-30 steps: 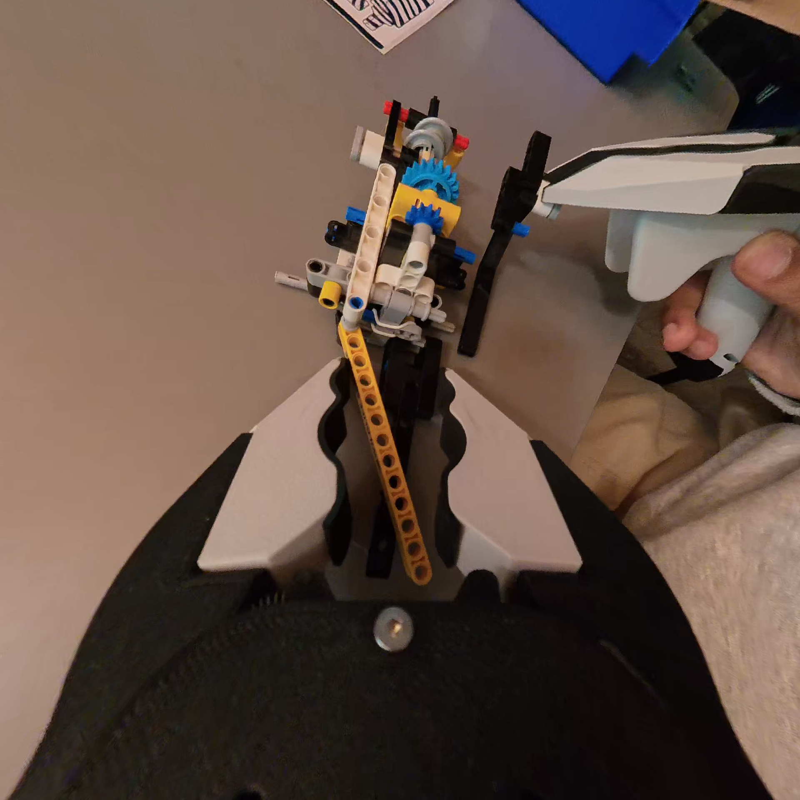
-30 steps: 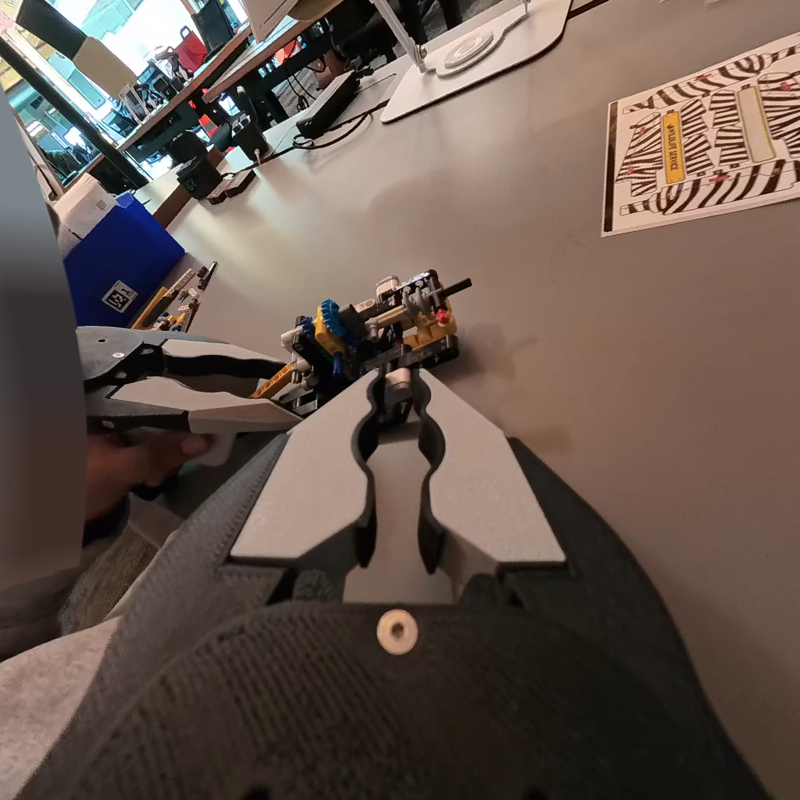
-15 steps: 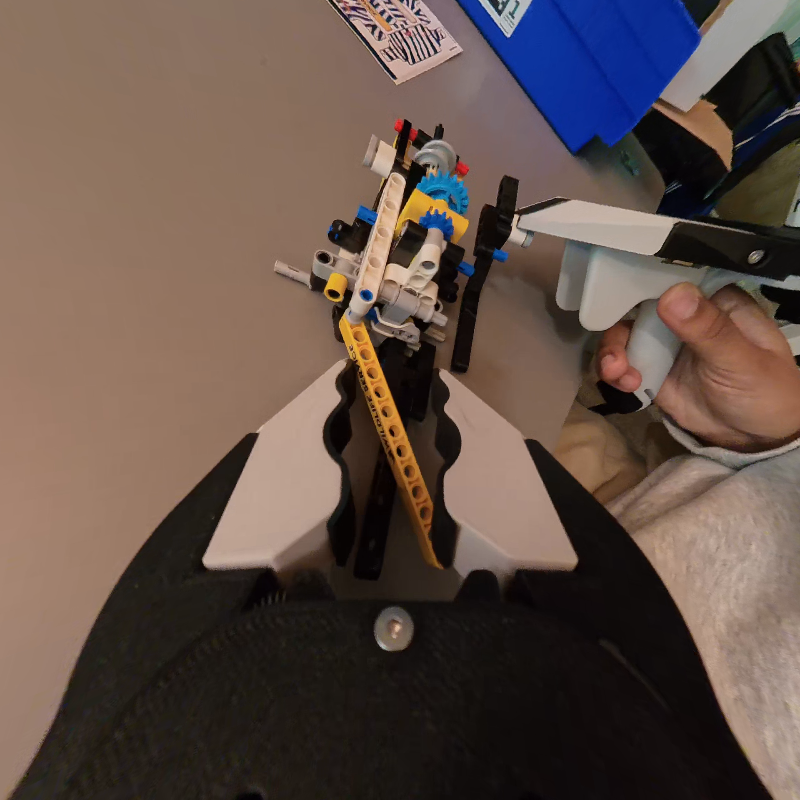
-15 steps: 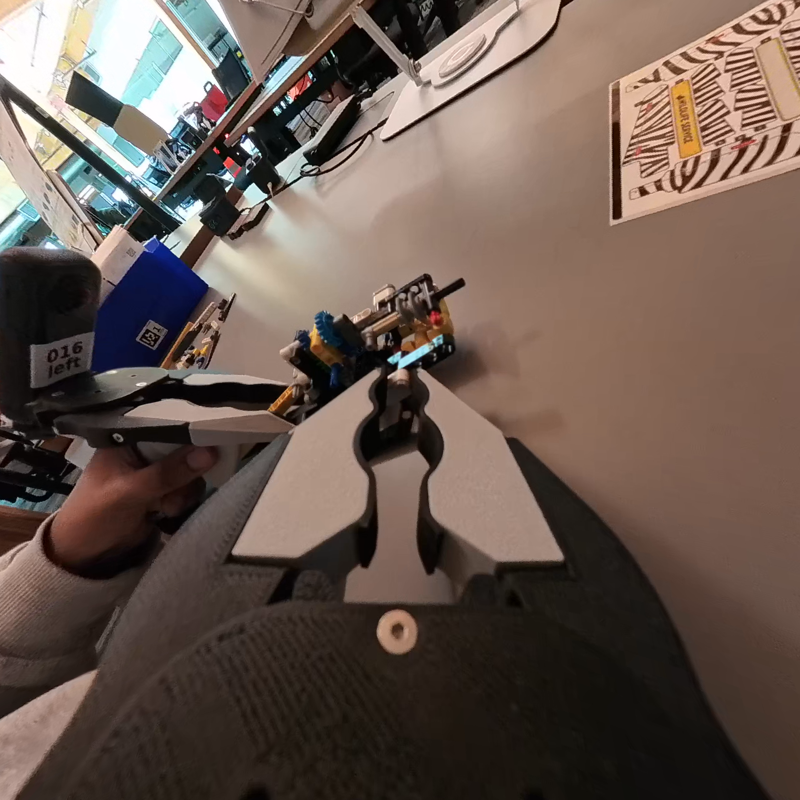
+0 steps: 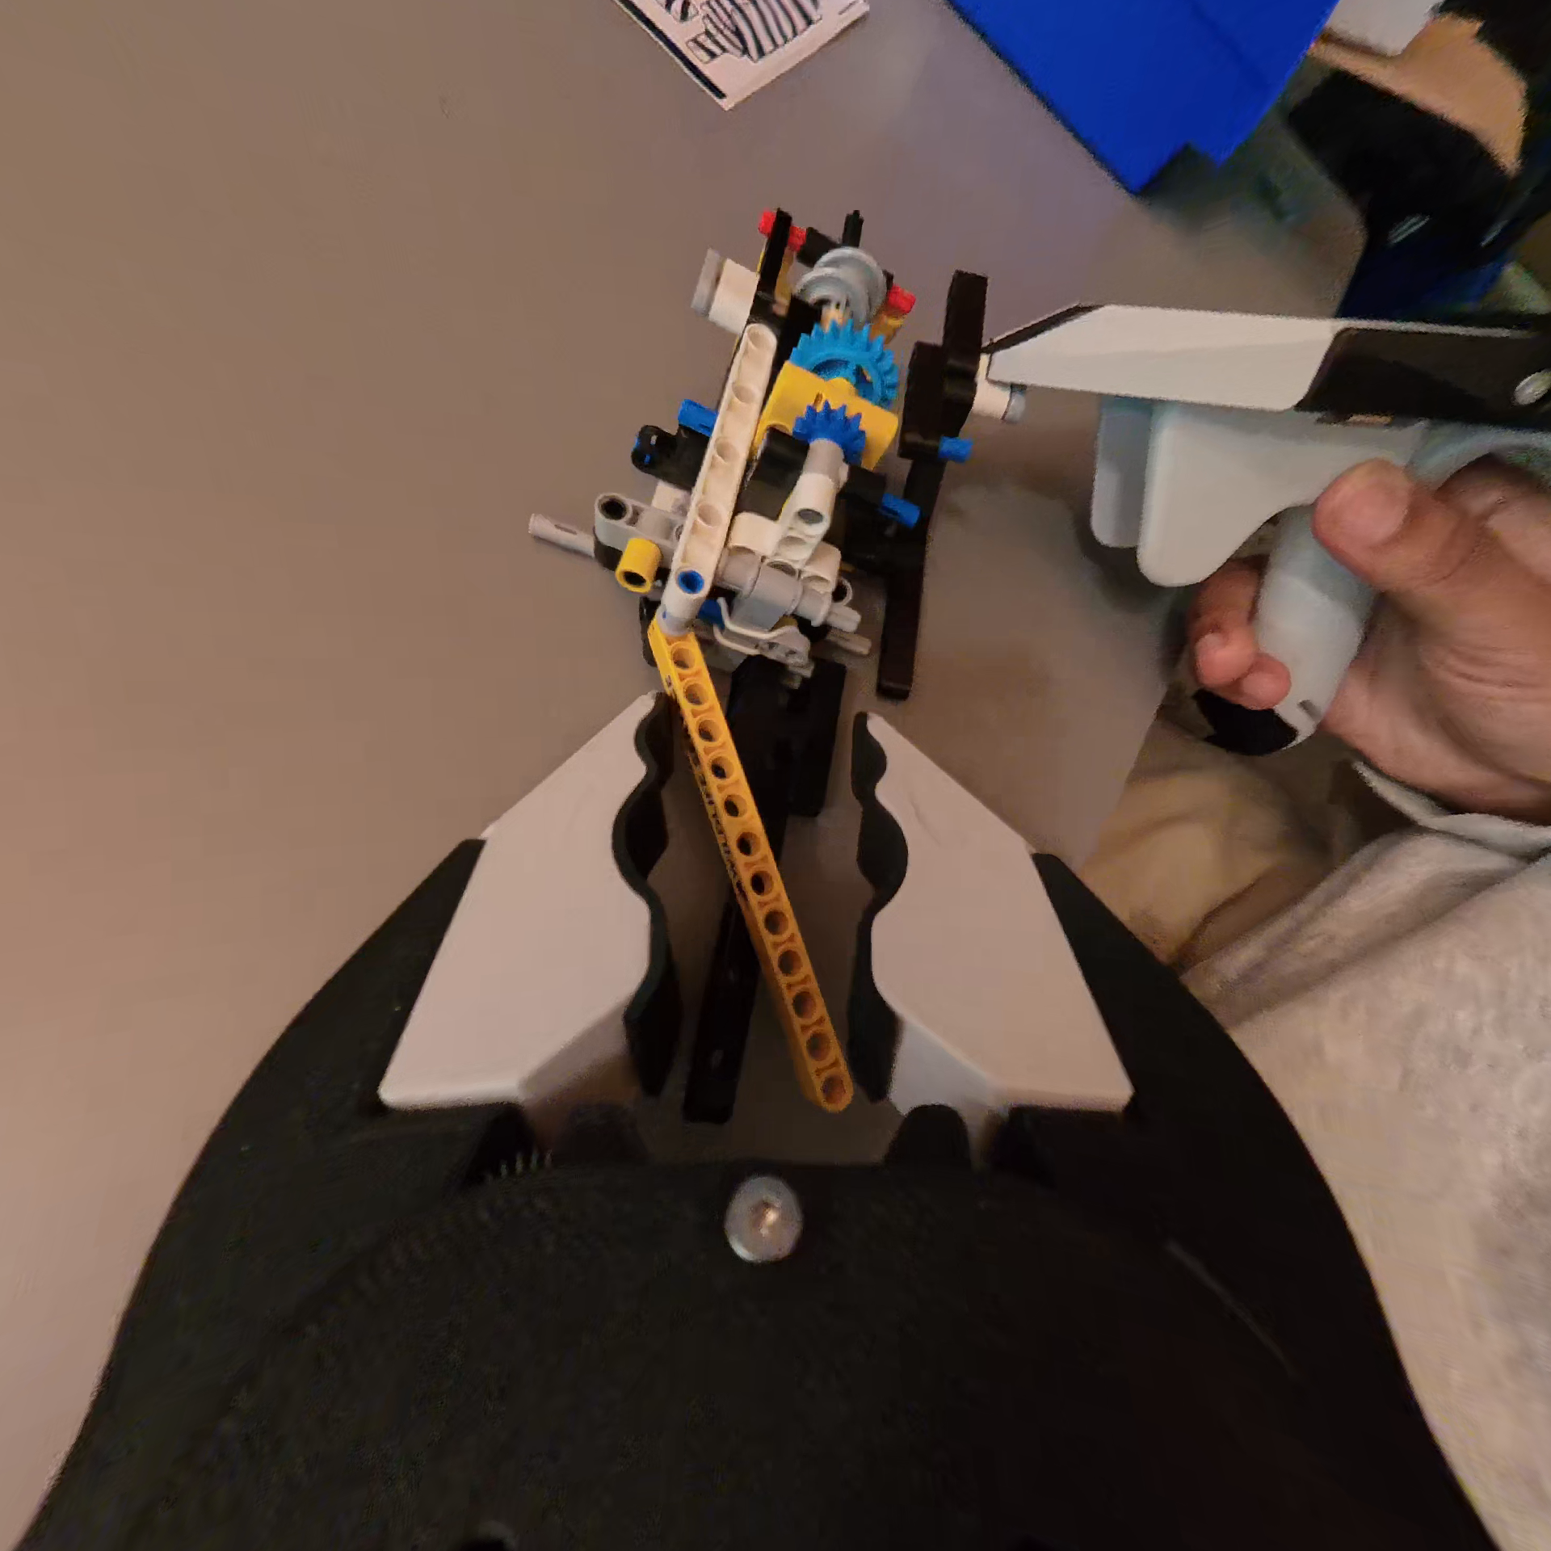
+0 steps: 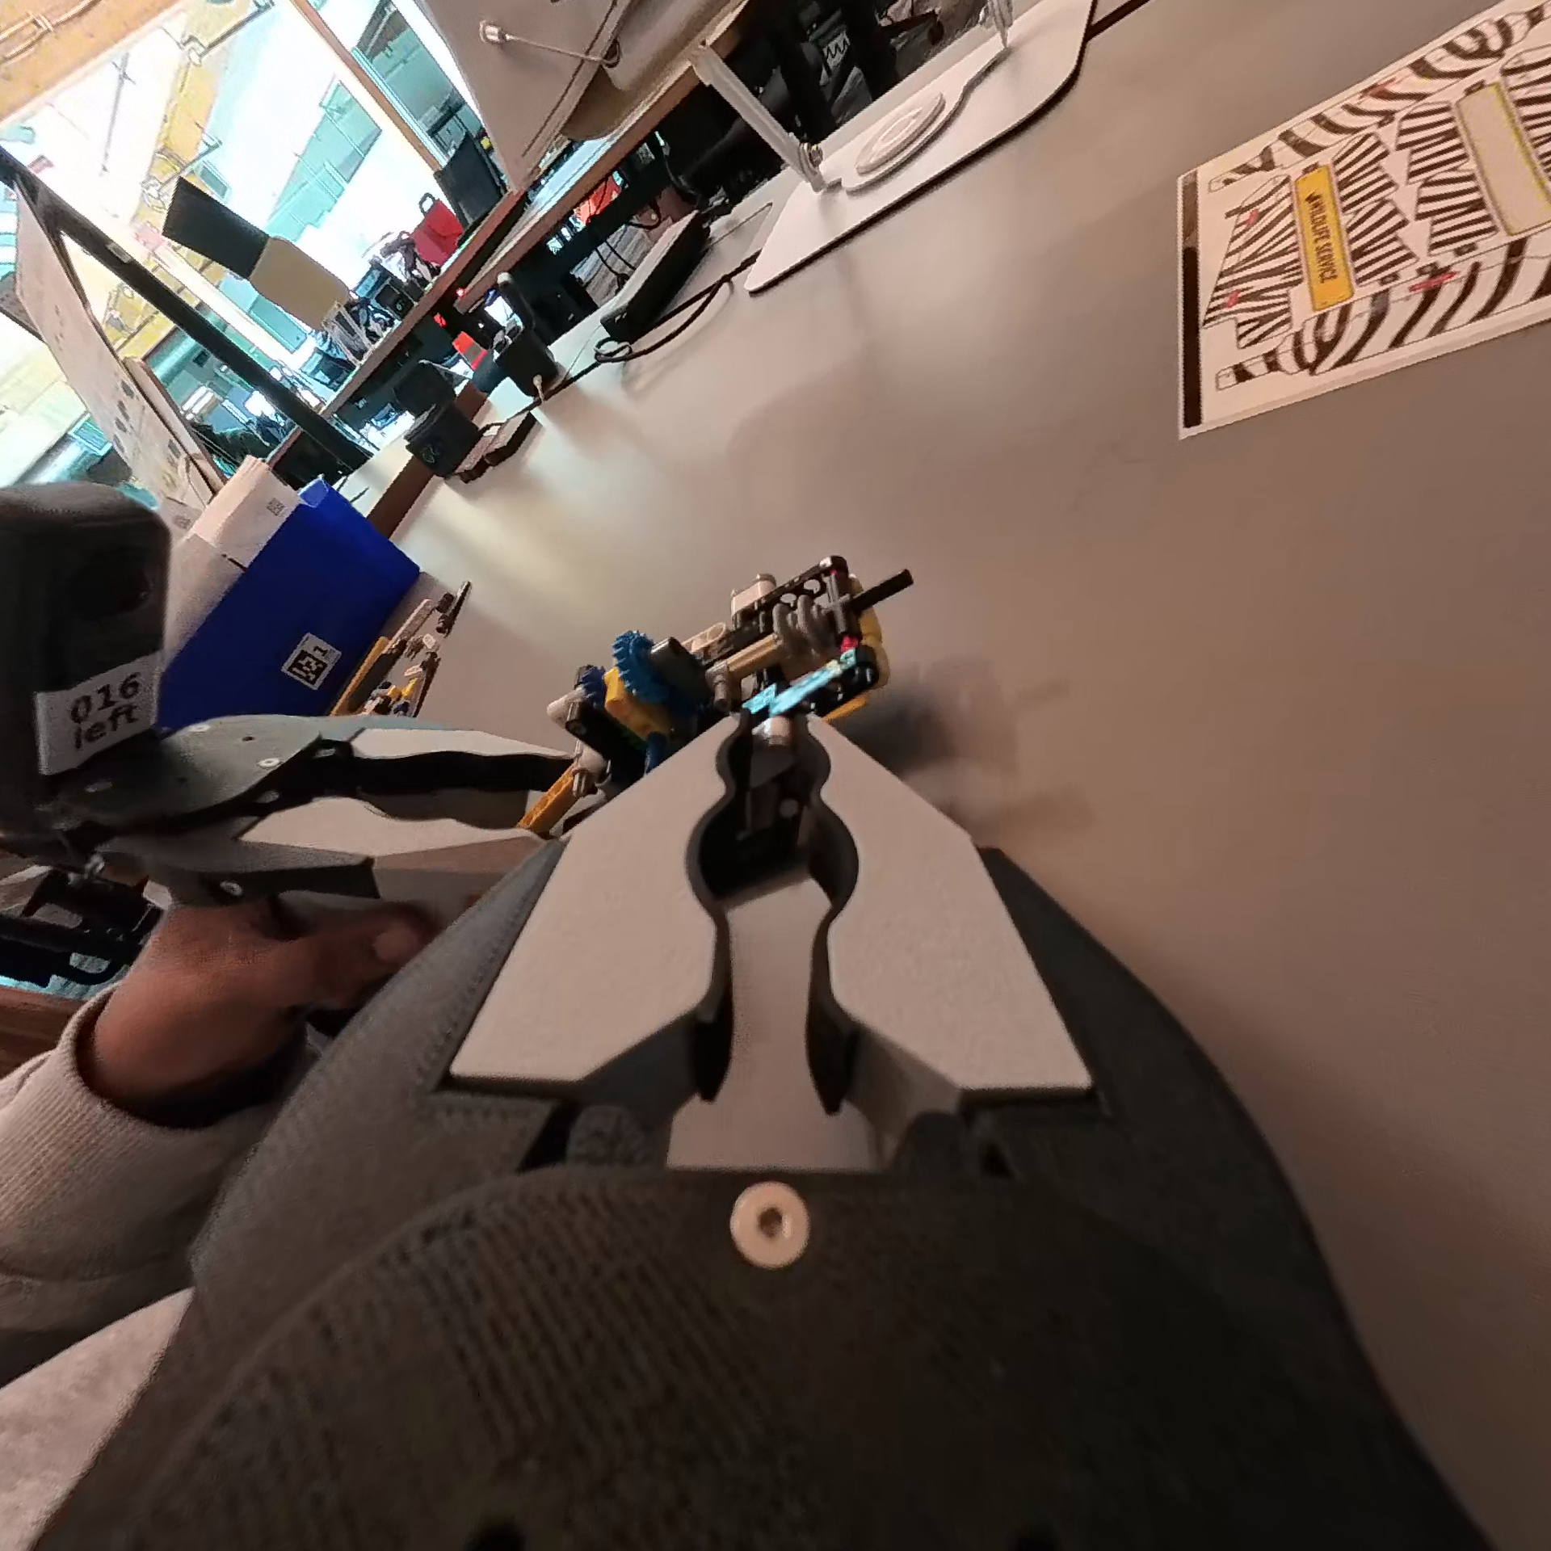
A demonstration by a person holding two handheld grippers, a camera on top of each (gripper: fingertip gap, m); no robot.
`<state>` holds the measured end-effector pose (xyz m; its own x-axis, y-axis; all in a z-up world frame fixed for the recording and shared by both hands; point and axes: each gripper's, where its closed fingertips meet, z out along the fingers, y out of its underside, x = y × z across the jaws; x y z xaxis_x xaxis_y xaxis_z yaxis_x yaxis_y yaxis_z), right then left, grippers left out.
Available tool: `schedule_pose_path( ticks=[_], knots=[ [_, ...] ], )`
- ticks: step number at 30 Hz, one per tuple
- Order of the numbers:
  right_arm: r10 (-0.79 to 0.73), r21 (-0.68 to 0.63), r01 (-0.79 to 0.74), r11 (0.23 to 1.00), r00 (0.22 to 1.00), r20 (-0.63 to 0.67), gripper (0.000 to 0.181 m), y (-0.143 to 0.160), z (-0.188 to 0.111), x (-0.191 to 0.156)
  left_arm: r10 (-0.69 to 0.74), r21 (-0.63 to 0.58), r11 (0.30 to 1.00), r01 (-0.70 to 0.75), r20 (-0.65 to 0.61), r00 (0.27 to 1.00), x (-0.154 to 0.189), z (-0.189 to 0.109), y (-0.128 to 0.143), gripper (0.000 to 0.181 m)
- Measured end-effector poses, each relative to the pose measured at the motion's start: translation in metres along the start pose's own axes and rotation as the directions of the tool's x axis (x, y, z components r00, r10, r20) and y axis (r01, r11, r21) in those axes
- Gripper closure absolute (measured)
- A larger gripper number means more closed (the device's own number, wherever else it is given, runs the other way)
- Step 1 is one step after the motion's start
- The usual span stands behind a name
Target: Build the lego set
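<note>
A partly built lego model (image 5: 806, 436) with blue gears, white beams and a yellow block lies on the grey table (image 5: 252, 420). It also shows in the right wrist view (image 6: 755, 646). My left gripper (image 5: 755, 726) is shut on the model's near end, around its long yellow beam (image 5: 755, 873) and black beams. My right gripper (image 6: 772, 738) is shut on a black angled beam (image 5: 915, 537), gripping a pale pin on it. It holds the beam against the model's right side, by the blue pins. From the left wrist view it (image 5: 994, 357) comes in from the right.
A zebra-striped sticker sheet (image 6: 1360, 210) lies farther out on the table. A blue bin (image 6: 285, 604) stands beyond the model, with loose parts (image 6: 411, 655) beside it. A monitor stand base (image 6: 906, 143) sits at the back. The table edge and the person's lap (image 5: 1259, 1049) lie to the right. Across from one pair of fingers to the other is roughly 10 cm.
My right gripper has carried the black angled beam leftward, closing the gap to the model's right side. My left gripper has kept its hold on the model.
</note>
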<state>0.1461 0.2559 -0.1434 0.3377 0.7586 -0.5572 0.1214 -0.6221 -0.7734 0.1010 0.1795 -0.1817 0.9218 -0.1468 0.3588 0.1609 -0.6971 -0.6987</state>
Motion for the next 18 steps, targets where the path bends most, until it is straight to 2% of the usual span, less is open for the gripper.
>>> schedule_pose_path(
  ticks=[5, 9, 11, 13, 16, 18],
  knots=[
    [-0.001, 0.007, 0.001, 1.0, 1.0, 0.003, 0.174, -0.001, -0.004, 0.001, 0.07, -0.022, 0.997, -0.068, 0.107, 0.992, -0.01, -0.012, -0.002, 0.129],
    [0.003, 0.013, -0.004, 1.0, 1.0, 0.012, 0.174, -0.001, -0.005, 0.002, 0.1, -0.027, 0.995, -0.1, -0.007, 0.995, 0.008, -0.018, -0.004, 0.123],
    [0.003, 0.011, -0.003, 1.0, 1.0, 0.018, 0.174, 0.0, -0.005, 0.001, 0.105, -0.065, 0.992, -0.106, -0.011, 0.994, 0.008, -0.013, 0.004, 0.123],
    [0.0, 0.013, 0.0, 1.0, 1.0, 0.021, 0.174, 0.0, -0.006, 0.0, 0.117, -0.105, 0.988, -0.114, 0.026, 0.993, 0.003, -0.009, 0.011, 0.127],
    [-0.001, 0.016, 0.001, 1.0, 1.0, 0.021, 0.174, 0.0, -0.007, 0.001, 0.131, -0.121, 0.985, -0.124, 0.049, 0.99, 0.0, -0.008, 0.013, 0.144],
    [0.005, 0.016, -0.005, 1.0, 1.0, 0.023, 0.174, 0.001, -0.007, 0.002, 0.128, -0.119, 0.986, -0.121, 0.05, 0.991, 0.001, -0.006, 0.013, 0.145]
  ],
)
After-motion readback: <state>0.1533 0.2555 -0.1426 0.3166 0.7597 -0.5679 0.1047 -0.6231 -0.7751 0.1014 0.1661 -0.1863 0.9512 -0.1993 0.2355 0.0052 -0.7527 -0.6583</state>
